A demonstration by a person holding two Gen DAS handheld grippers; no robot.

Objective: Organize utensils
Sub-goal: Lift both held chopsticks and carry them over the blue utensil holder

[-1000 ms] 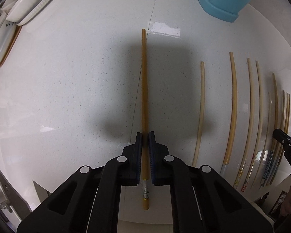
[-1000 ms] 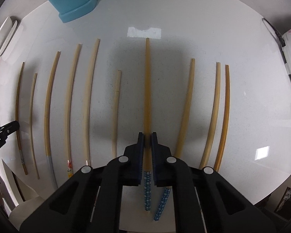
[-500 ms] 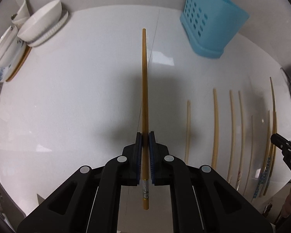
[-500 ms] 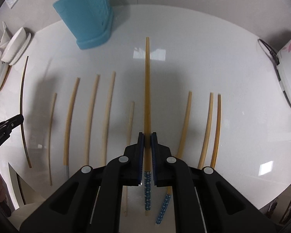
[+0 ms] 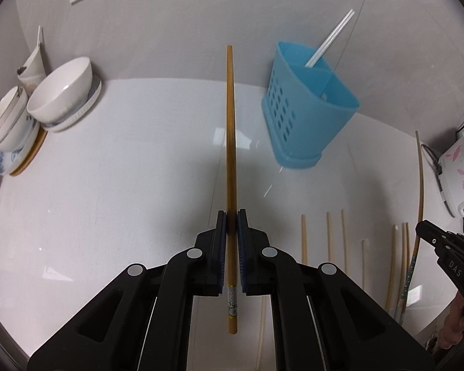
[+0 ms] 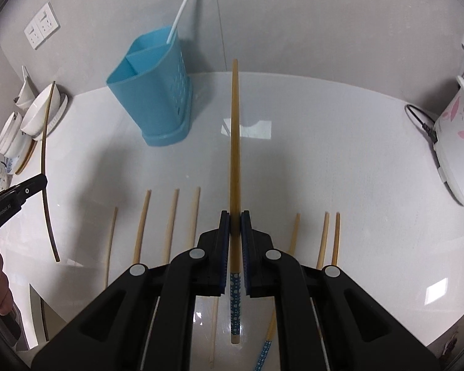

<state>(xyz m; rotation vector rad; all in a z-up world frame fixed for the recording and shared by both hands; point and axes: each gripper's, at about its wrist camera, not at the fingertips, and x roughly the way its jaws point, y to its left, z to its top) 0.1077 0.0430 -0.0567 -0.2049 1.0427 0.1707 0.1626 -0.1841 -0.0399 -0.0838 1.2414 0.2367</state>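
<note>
Protruding past both fingers [image 5: 222, 241], the chopstick [image 5: 230, 142] sits clamped.

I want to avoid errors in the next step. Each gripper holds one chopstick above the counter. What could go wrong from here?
The left gripper and right gripper pinch their chopsticks near the back end, so the long tips may swing and miss the blue holder. Its white straws may also block entry.
</note>
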